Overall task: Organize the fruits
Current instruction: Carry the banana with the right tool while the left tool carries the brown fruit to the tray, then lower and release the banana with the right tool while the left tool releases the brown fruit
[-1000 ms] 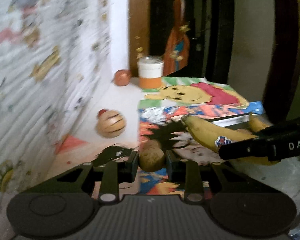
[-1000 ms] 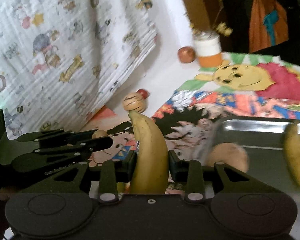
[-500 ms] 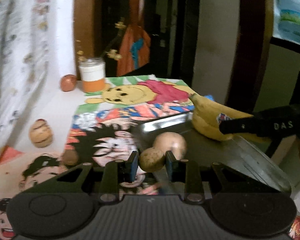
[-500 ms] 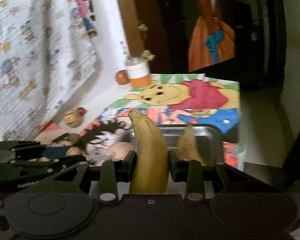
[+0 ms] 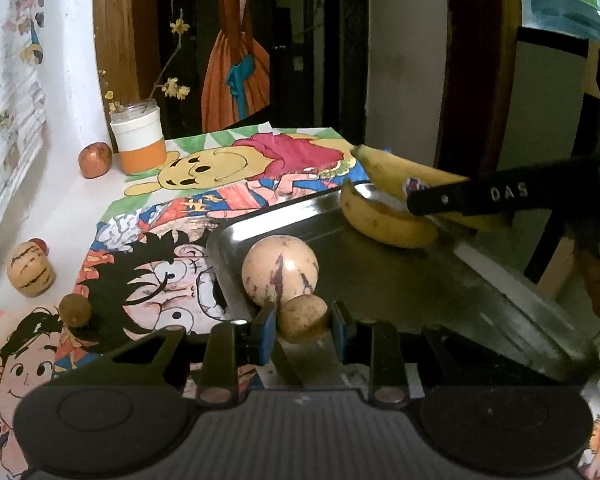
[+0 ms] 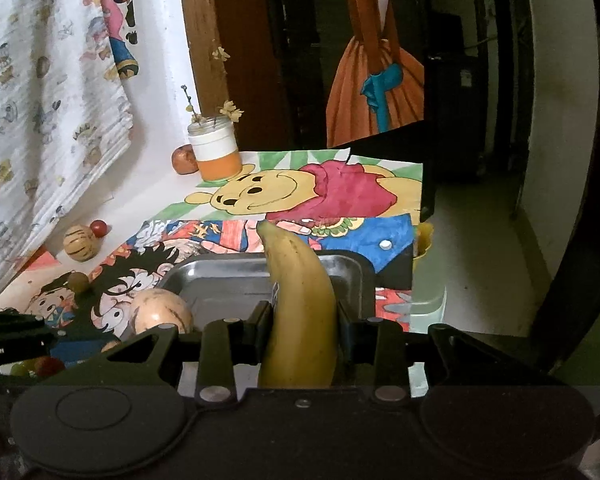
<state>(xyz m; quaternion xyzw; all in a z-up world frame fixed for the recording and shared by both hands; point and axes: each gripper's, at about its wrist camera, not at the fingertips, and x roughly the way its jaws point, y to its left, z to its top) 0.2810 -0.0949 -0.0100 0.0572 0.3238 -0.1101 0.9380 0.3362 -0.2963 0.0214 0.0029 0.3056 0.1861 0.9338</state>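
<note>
A shallow rectangular metal tray (image 5: 380, 280), dull and reflective with rounded corners, sits on a table covered in glossy cartoon drawings (image 5: 228, 168). Inside it, in the left wrist view, lie a smooth, pale round fruit with dark purple streaks (image 5: 280, 270) near the near-left corner and 1 curved yellow banana (image 5: 384, 222) with brown specks at the far end.

The left gripper (image 5: 303, 322) is clamped on a small, rough-skinned brown fruit (image 5: 302, 317), held over the tray's near edge just in front of the streaked fruit. The right gripper (image 6: 303, 320) is closed on a second banana (image 6: 300, 304), matte yellow with a small sticker, its tip pointing away above the tray; in the left wrist view this banana hangs over the one already in the tray.

Outside the tray, on the drawings and the white tabletop to the left, are a small brown ball-shaped fruit (image 5: 75, 310), a ribbed tan fruit with dark stripes (image 5: 31, 269) with a small red one (image 6: 99, 227) beside it, and a reddish apple-like fruit (image 5: 95, 159) next to a glass jar (image 5: 140, 136) banded white and orange that holds dried twigs.

Compared with 1 second earlier, both held fruits were then over the drawings short of the tray; they are now above it, and the tray fills far more of each view.
</note>
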